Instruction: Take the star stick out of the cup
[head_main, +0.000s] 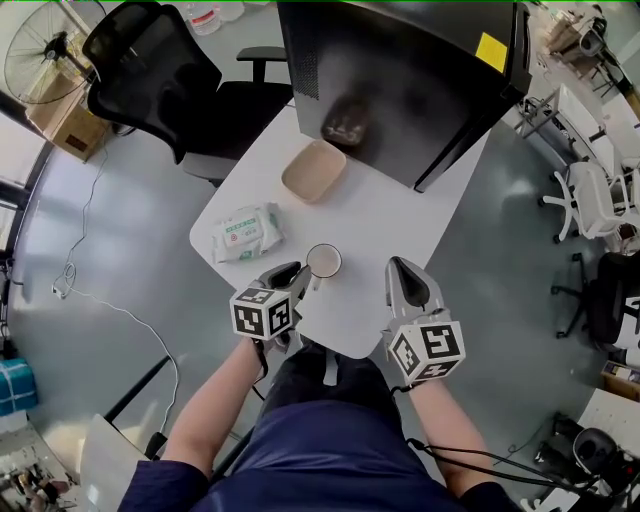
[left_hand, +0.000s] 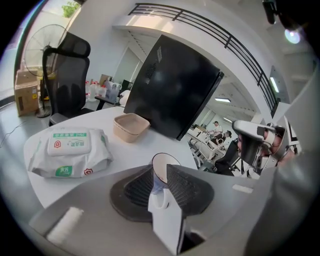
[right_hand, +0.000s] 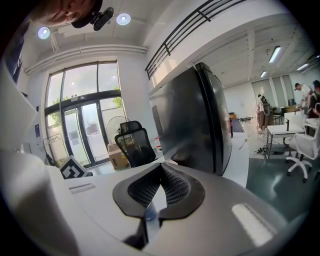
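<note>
The left gripper (head_main: 306, 276) is pinching the paper cup (head_main: 324, 260) at its 7 o'clock rim, plain only in its own view. The right gripper (head_main: 400, 266), at the cup's 3 o'clock, is sitting clenched. No view is showing the star stick clearly.

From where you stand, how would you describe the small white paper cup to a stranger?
Find the white table beside the big black cabinet. Near its front edge, right of the soft white wet-wipes pack, stands the small white paper cup. Unlike the beige square bowl, it is round, and the left gripper grips it.
</note>
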